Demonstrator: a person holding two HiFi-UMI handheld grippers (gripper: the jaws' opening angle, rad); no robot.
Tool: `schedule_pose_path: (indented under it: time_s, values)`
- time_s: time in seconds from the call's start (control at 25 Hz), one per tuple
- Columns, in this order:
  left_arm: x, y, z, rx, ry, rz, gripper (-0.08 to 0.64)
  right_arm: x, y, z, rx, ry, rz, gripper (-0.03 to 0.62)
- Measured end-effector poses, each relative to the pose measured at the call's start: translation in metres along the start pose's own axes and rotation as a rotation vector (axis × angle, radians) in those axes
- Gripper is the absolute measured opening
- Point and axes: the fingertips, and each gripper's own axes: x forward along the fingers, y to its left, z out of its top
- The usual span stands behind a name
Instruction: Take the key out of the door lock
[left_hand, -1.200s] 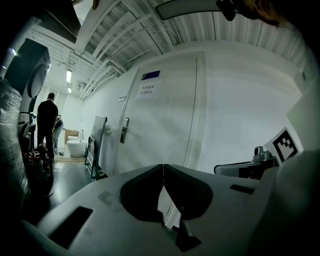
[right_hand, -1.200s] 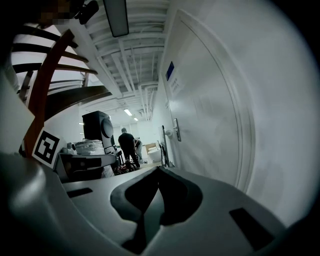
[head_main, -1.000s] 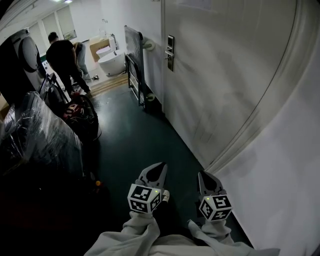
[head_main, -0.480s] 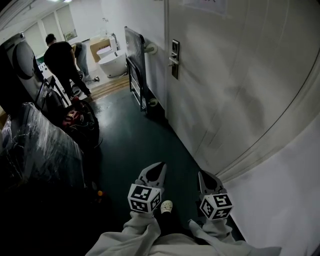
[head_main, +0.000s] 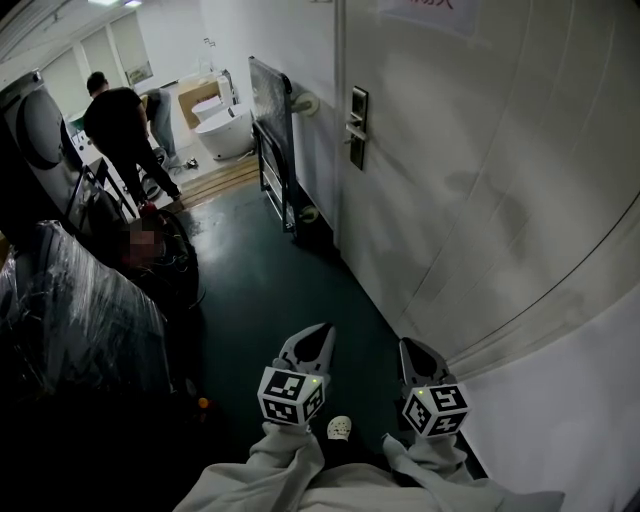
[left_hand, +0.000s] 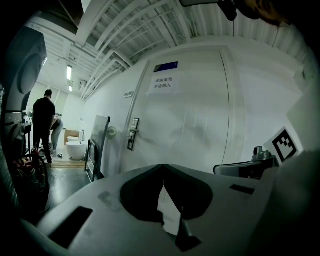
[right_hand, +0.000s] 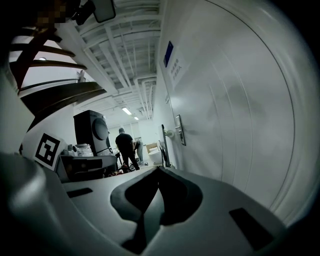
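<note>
A white door (head_main: 470, 180) fills the right of the head view, with a metal lock plate and handle (head_main: 357, 127) well ahead of me. The same lock plate (left_hand: 132, 133) shows in the left gripper view and, far off, the lock plate (right_hand: 179, 130) in the right gripper view. A key is too small to make out. My left gripper (head_main: 322, 332) and right gripper (head_main: 408, 347) are held low near my body, side by side, far short of the lock. Both have their jaws closed tip to tip with nothing between them.
A dark green floor (head_main: 260, 280) runs along the door. A black metal cart (head_main: 272, 120) stands against the wall beyond the lock. Plastic-wrapped dark bulk (head_main: 70, 320) lines the left. A person in black (head_main: 120, 125) stands far back near a white toilet (head_main: 222, 125).
The view has advanced along the corridor: the lock plate sits slightly lower and further right than before. Both grippers stay shut in the same low position.
</note>
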Motion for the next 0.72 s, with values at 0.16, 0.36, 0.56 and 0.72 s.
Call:
schedule_pose_path:
  time_s: [0.16,0.36,0.56,0.72]
  values:
    - [0.003,0.013,0.004,0.003,-0.005,-0.006,0.014,0.018,0.007,0.004,-0.011,-0.004,0.005,0.052]
    - [0.002,0.024,0.005,-0.005,-0.009,0.001,0.014,0.027,0.013,0.003,-0.021,0.008,0.005,0.052]
    - [0.003,0.034,0.005,-0.016,-0.010,0.013,0.014,0.031,0.010,0.004,-0.023,0.012,-0.004,0.052]
    - [0.012,0.034,0.006,-0.015,-0.013,0.010,0.014,0.037,0.001,0.007,-0.019,0.014,-0.010,0.052]
